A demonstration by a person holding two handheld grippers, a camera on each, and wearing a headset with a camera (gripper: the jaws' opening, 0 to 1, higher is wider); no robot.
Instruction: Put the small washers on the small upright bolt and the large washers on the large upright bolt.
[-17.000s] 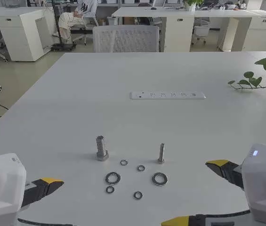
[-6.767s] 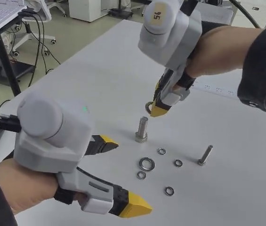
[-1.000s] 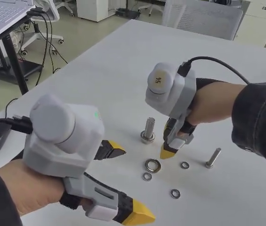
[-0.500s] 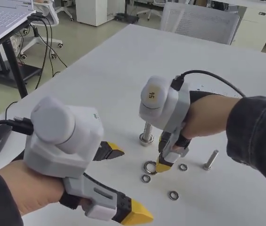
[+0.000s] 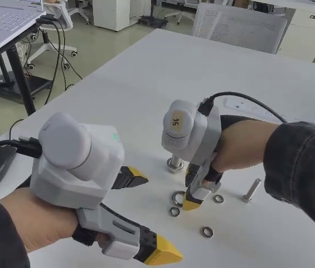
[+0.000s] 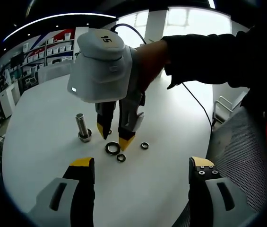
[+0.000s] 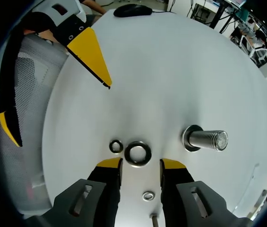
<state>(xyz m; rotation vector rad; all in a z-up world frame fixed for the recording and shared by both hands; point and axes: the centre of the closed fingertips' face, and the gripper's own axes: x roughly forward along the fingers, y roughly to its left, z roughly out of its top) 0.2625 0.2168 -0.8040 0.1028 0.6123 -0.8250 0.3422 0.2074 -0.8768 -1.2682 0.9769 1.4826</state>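
White table [image 5: 146, 72], office beyond. Right gripper [image 5: 189, 202] points tips-down at large washer [image 5: 178, 197]. Its jaws are apart and the washer lies just ahead of the tips, not yet between them. Left gripper [image 5: 151, 218] sits at 8 o'clock, jaws wide apart, empty. Large bolt [image 5: 174, 163] stands near, at 12 o'clock of the washer; small bolt [image 5: 251, 190] at 3.

Step, as judged: picking up the large washer. Next: ease forward, close on the rim, lift, drop over the large bolt. Small washer [image 5: 174, 211] just beside at 6 o'clock, could get nudged. Table edge well apart; open room all round.
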